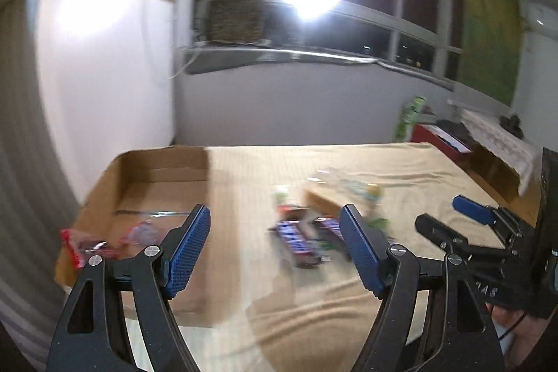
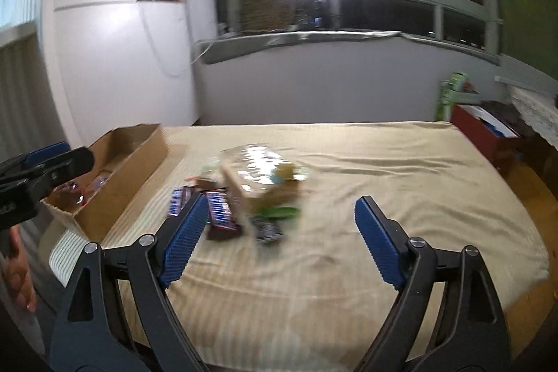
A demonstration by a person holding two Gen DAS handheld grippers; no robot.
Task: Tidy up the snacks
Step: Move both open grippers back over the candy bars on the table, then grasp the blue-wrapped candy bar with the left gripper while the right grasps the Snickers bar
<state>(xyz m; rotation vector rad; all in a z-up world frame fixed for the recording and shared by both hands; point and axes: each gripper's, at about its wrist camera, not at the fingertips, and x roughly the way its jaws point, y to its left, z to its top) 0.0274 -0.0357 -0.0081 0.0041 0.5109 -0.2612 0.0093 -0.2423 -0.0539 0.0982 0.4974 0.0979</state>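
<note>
A beige striped cloth-covered table point(image 2: 366, 162) carries everything. At its left edge sits my open brown cardboard box point(image 2: 139, 159), with a few red-wrapped snacks point(image 1: 75, 244) already lying on its floor. So I judge the sorting begun but mostly undone: the blurred pile of snacks point(image 2: 251, 194) is out near the table's middle, with blue-wrapped chocolate bars point(image 2: 218, 210) at its near side and a clear crinkly bag point(image 2: 258, 162) behind them. My left gripper point(image 1: 275, 250) stands wide, nothing between its blue pads. My right gripper point(image 2: 279, 236) is likewise spread and empty, aimed toward the pile but not touching it.
</note>
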